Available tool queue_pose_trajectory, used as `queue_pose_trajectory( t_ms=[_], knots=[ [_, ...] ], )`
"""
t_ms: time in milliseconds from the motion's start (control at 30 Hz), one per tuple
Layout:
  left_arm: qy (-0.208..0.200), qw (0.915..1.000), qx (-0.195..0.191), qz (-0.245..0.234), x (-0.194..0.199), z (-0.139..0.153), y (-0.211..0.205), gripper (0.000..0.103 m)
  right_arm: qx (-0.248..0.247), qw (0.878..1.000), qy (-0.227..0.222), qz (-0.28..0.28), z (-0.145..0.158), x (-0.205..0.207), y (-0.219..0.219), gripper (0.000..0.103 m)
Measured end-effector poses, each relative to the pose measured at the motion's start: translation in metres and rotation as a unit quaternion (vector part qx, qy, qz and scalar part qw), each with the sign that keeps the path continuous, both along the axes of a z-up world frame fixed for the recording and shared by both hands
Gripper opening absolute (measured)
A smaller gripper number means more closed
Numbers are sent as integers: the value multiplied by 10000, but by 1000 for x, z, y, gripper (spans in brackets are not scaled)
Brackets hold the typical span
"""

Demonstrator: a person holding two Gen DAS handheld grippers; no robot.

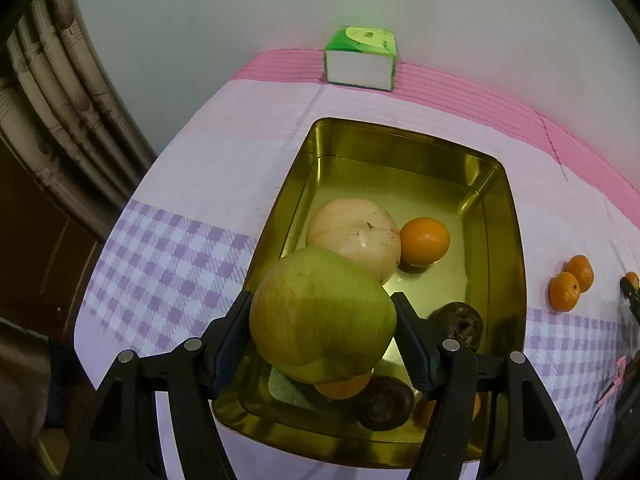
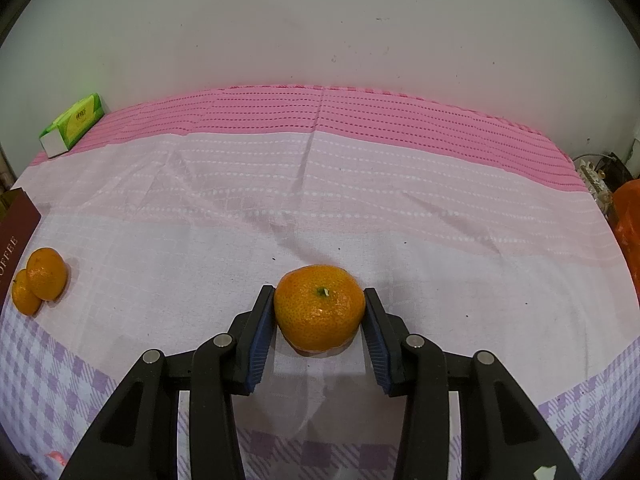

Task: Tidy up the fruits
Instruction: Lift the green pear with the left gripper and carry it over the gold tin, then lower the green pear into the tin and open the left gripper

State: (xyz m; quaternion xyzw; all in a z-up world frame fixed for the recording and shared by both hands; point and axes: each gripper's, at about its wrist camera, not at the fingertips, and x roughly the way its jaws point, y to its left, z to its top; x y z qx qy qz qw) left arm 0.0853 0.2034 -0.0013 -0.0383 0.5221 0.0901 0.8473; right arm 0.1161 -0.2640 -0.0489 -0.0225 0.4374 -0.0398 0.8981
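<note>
My left gripper (image 1: pixel 322 322) is shut on a green apple (image 1: pixel 320 316) and holds it above the near end of a gold metal tin (image 1: pixel 514 248). In the tin lie a pale round fruit (image 1: pixel 354 236), an orange (image 1: pixel 425 241), dark brown fruits (image 1: pixel 460 326) and more oranges under the apple. My right gripper (image 2: pixel 319 312) is shut on a mandarin (image 2: pixel 319 306) that rests on the pink and white tablecloth (image 2: pixel 320 200). Two more mandarins (image 2: pixel 40 280) lie on the cloth at the left; they also show in the left wrist view (image 1: pixel 570 284).
A green tissue pack (image 1: pixel 360 58) stands at the table's far edge against the wall, seen also in the right wrist view (image 2: pixel 74 124). The tin's dark red outer wall (image 2: pixel 14 236) is at the left edge. An orange bag (image 2: pixel 628 220) sits off the table's right side.
</note>
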Motion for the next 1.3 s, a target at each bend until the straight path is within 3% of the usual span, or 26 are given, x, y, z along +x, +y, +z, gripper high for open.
queue_pose_trajectory(
  t_ms=[300,600,1300],
  knots=[
    [191,9998,-19,-14,2,-15,2,68,11,10000,2,6,0,1,0,39],
    [-42,9996,283,-78,0,-5,-1,67,-5,10000,-4,12,1,1,1,39],
    [-191,9998,78,-53,-6,0,1,73,-157,9996,144,-207,2,2,8,38]
  ],
)
